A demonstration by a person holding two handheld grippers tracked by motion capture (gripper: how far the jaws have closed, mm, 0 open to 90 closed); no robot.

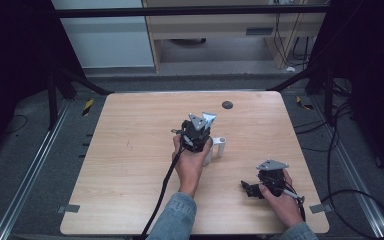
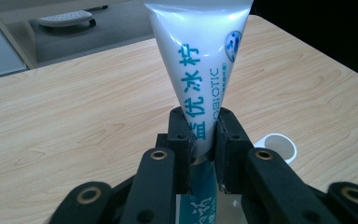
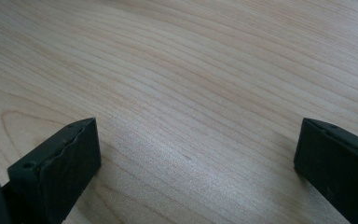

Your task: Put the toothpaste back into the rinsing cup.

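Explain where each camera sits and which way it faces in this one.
High view: overhead, looking forward and down on the wooden table; forearms, left gripper, right gripper.
Left gripper view: along shut jaws clamping a white tube.
Right gripper view: along open jaws at bare tabletop.
Shared: high and left gripper views both show the white cup.

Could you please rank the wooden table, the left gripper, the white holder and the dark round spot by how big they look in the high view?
1. wooden table, by far the largest.
2. left gripper.
3. white holder, partly hidden behind the hand.
4. dark round spot, smallest, though farthest from the camera.
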